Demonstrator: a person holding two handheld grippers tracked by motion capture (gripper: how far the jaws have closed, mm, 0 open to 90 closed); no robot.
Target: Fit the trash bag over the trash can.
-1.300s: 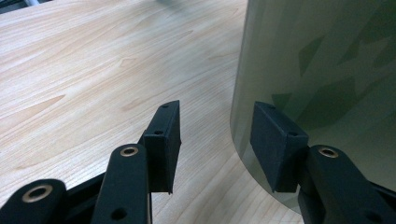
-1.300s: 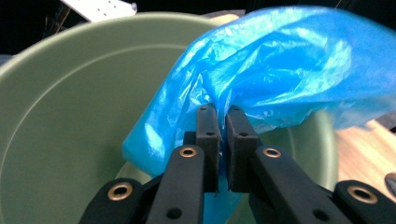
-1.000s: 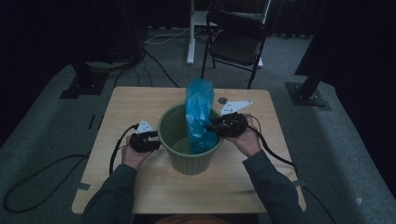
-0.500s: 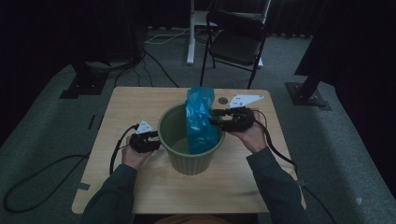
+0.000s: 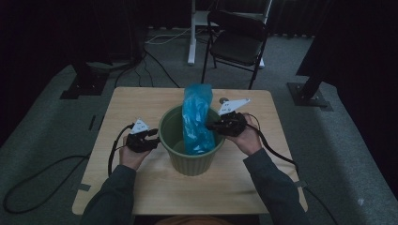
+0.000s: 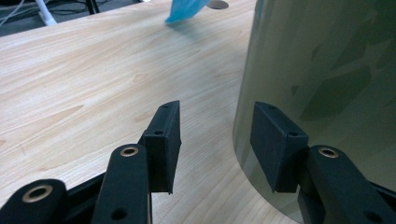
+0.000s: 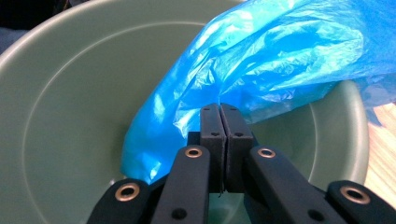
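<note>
So rn I'm lining this green bin with the blue bag, bin sits abt mid tabletop, a bit toward the far edge, and the bag's half in it, bottom end down inside, top end sticking up past the far-right part of the rim. My right tongs have just been closing and are now pinched fully together, with what looks like a thin fold of the plastic caught between the tips, right above the bin's mouth. My left tongs are wide open, holding nothing, parked low by the bin's left wall, one pad touching or almost touching it, can't tell which tbh. What worries me: that pinch is on v little film, so if I pull outward to spread the bag over the rim it prob slips out or the plastic stretches and tears. Also the bin isn't held by anything, so a sideways tug w/ the right could drag or tip it toward the right edge of the tabletop, esp since it's light-looking. And the bag's still bunched up, so idk if I've grabbed one layer or both; both means the mouth won't open. Prob should brace the bin w/ the left first.
</note>
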